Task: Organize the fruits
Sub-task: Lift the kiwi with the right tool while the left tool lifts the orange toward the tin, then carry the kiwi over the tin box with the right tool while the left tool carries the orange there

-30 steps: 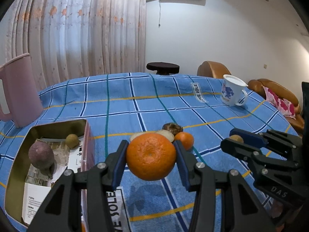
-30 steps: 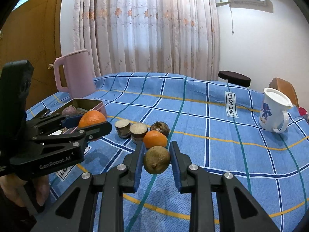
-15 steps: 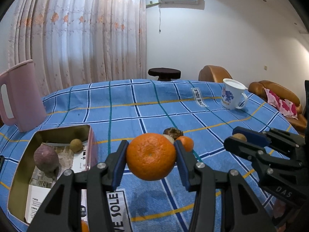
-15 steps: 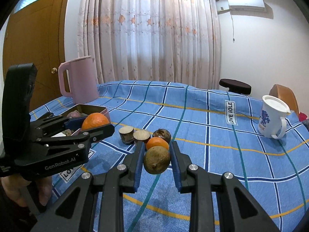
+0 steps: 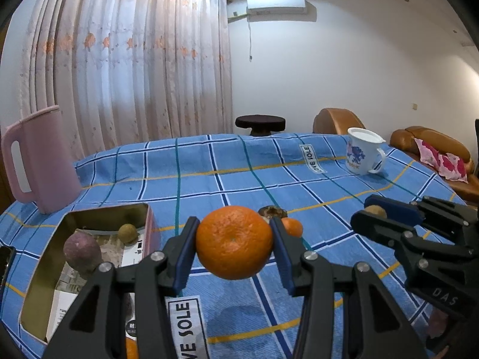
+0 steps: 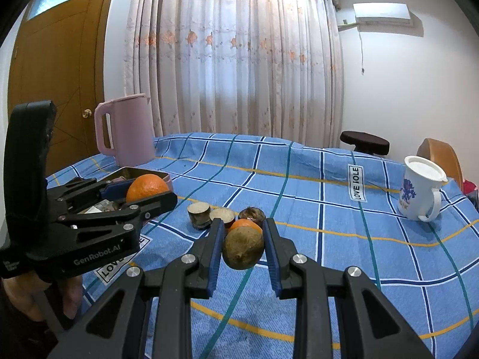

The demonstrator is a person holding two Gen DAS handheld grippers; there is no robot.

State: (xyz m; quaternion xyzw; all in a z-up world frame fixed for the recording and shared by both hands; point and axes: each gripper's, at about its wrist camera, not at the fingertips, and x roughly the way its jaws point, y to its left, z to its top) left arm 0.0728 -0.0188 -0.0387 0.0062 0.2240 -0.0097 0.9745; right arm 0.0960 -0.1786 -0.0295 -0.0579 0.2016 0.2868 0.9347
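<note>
orange clamped in left hand-held gripper, above the tablecloth.

Soft daylight comes through the curtain at the back and lights both views evenly; the room is bright, without harsh glare. Faint, diffuse shadows lie on the blue cloth beneath each hand-held gripper. Focus is sharp throughout. Fisheye distortion bends the curtain folds, and black vignetting fills the corners.
</note>
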